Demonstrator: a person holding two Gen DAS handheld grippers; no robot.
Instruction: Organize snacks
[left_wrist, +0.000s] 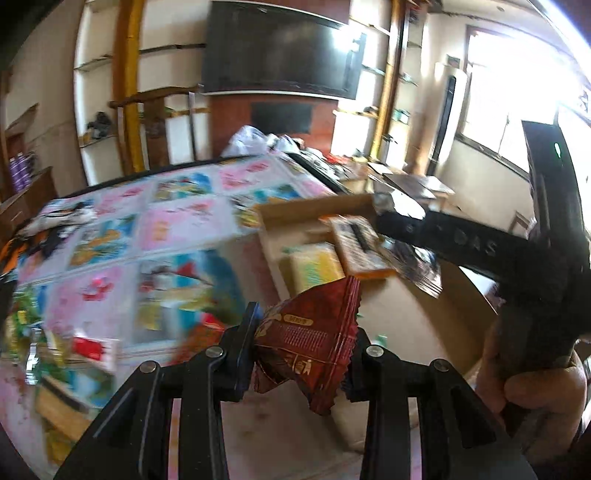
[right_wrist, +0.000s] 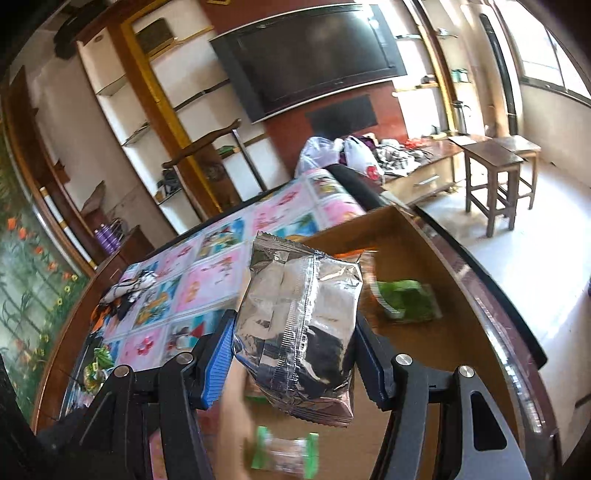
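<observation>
My left gripper is shut on a dark red snack packet and holds it above the near edge of a cardboard box. The box holds a yellow packet, an orange-edged packet and a dark foil packet. My right gripper is shut on a silver foil snack bag above the same box. A green packet lies inside the box. The right gripper also shows in the left wrist view, over the box.
The table has a colourful patterned cloth. Loose snacks lie at its left. A small green-ended packet lies near the box's front. A wooden stool stands on the floor to the right.
</observation>
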